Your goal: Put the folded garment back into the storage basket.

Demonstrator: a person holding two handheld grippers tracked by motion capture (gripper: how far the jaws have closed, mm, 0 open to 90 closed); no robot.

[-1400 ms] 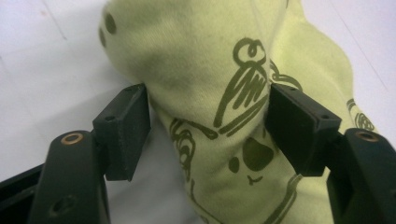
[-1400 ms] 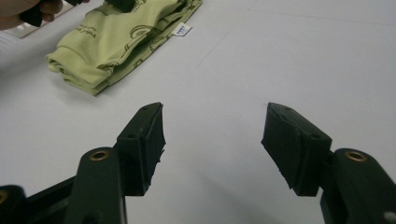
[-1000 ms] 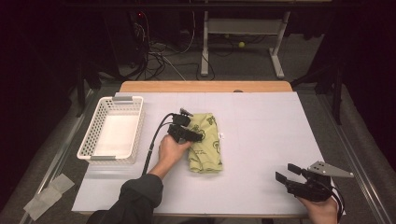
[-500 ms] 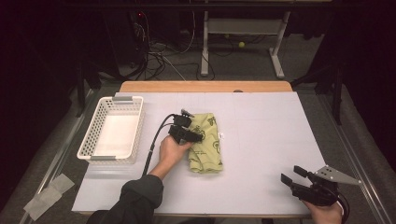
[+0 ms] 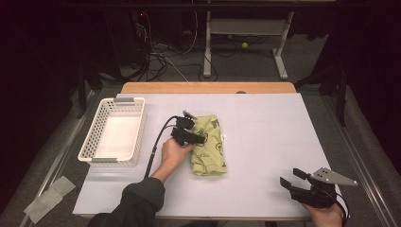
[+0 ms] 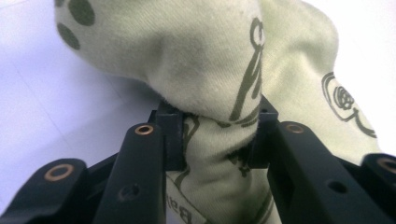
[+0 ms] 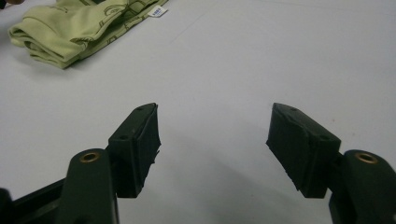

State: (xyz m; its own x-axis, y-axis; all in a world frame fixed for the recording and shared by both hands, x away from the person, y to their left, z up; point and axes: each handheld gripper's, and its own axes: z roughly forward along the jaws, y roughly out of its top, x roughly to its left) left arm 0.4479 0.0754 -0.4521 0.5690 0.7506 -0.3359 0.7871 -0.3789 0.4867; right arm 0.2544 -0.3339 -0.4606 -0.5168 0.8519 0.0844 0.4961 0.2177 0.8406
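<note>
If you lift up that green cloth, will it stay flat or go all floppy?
Probably floppy: the green cloth already bunches and folds where the left gripper, whose jaws have just been closing, pinches it. It looks light, so the loose part would likely dangle. It shouldn't roll or break.

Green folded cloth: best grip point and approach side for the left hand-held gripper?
Grip the cloth at its left long edge, coming from the basket side, low along the table. The folds bunch into a ridge there. The left hand-held gripper has just been closing on that ridge, pads pressing it. The right hand-held gripper is open, apart.
</note>
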